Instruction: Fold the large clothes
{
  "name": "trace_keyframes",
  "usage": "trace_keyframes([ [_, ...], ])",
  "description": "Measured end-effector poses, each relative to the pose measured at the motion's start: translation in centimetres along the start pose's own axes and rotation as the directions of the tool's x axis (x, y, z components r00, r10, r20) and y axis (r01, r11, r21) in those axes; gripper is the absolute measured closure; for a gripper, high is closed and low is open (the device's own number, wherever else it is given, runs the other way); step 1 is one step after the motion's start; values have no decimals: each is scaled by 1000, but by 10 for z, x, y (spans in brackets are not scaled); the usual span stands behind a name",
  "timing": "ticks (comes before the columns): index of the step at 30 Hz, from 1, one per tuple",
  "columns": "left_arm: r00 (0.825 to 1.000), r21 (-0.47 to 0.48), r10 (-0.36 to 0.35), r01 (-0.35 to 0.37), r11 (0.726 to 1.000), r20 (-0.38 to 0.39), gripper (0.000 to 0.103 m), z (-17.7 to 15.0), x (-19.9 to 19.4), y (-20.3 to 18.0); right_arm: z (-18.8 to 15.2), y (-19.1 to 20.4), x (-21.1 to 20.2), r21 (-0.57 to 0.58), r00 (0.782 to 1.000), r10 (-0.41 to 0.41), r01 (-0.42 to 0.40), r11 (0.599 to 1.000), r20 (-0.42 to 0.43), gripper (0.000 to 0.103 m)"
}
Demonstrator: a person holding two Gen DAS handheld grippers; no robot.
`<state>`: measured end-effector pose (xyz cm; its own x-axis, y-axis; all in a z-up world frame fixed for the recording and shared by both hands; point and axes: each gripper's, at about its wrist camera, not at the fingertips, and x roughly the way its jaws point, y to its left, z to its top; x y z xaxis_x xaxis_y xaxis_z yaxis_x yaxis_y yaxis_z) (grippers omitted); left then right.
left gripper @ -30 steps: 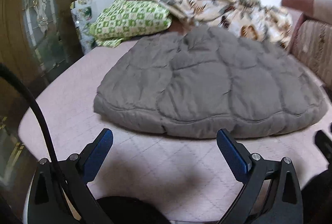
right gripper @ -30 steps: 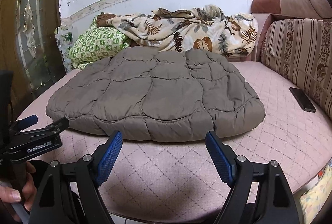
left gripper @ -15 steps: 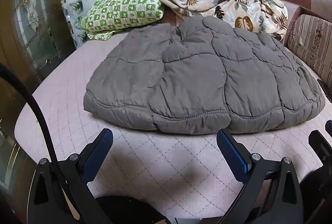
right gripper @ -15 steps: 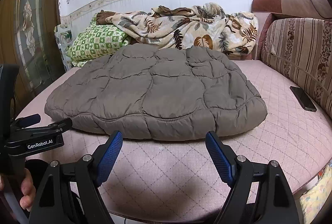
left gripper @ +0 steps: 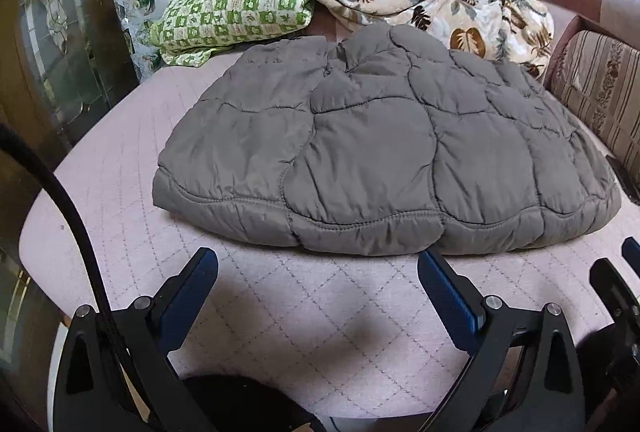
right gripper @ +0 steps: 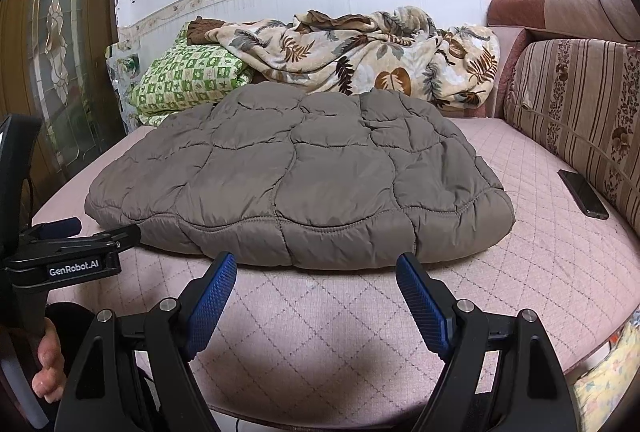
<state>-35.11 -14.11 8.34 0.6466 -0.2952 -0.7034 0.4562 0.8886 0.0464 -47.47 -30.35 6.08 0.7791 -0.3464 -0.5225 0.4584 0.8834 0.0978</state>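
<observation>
A grey-brown quilted puffer garment (left gripper: 380, 152) lies flat and spread out on the pink quilted sofa seat (left gripper: 304, 308); it also shows in the right wrist view (right gripper: 296, 172). My left gripper (left gripper: 316, 264) is open and empty, a short way in front of the garment's near hem, not touching it. My right gripper (right gripper: 316, 268) is open and empty, its blue pads (right gripper: 420, 304) just short of the near hem. The left gripper also shows from the side at the left edge of the right wrist view (right gripper: 96, 232), beside the garment's near left corner.
A green checked pillow (right gripper: 188, 80) and a leaf-print blanket (right gripper: 360, 52) are piled behind the garment. A striped back cushion (right gripper: 580, 104) stands on the right, with a black phone (right gripper: 582, 194) on the seat below it. A glass-panelled door (right gripper: 56, 48) is on the left.
Both grippers have moved closer to the garment's near hem. The left view has tilted down and now sits nearer the left half of the garment. Both stay open.
</observation>
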Motion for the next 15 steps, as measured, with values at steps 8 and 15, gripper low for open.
trace_keyframes([
  [8, 999, 45, -25, 24, 999, 37, 3, 0, -9, -10, -1, -1, 0, 0, 1000, 0, 0, 1000, 0, 18],
  [15, 1000, 70, 3, -3, 998, 3, 3, 4, -6, -13, 0, -2, 0, -1, 1000, 0, 0, 1000, -2, 18],
])
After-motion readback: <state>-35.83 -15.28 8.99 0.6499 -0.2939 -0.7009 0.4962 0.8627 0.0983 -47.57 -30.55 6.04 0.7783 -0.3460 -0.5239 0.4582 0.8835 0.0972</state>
